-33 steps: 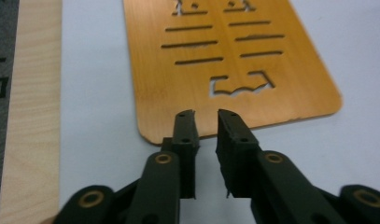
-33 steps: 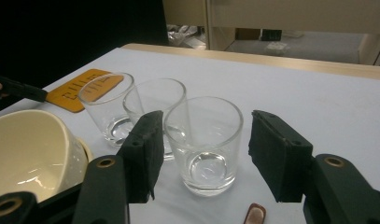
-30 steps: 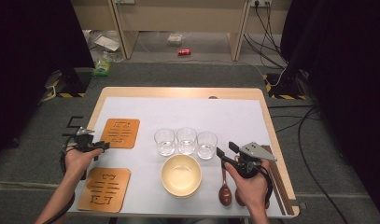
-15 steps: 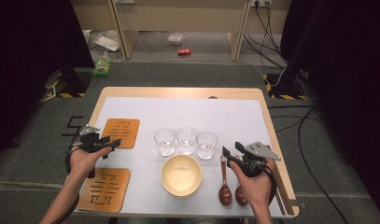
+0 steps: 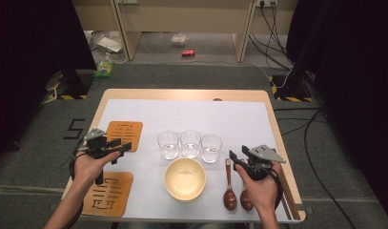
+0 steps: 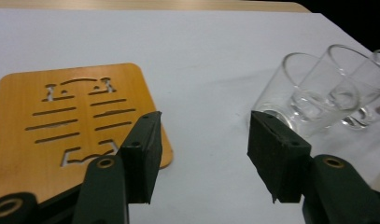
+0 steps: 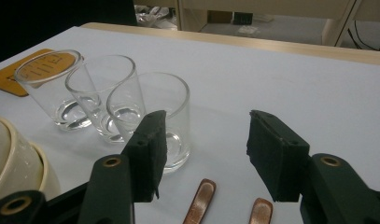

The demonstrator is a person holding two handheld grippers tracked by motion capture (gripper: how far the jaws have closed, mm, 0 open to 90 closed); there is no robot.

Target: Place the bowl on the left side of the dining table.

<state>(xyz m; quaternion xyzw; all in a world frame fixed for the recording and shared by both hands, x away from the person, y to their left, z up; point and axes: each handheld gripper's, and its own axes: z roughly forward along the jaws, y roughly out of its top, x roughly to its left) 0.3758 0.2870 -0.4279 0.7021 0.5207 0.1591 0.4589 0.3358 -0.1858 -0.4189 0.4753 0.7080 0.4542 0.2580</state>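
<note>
The left claw [image 6: 204, 149] is open and empty near a glass [image 6: 297, 95] (smooth, easy to break), best held around its middle.

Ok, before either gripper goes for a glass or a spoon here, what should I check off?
1. Left gripper jaws open, nothing between them: ok.
2. Right gripper jaws open and empty, though they have just been closing a little: ok.
3. Three glasses upright in a row: ok.
4. Bowl clear of the glasses: ok.
5. Two spoons flat beside the bowl: ok.
6. Whether neighbouring glasses touch: cannot tell.
</note>
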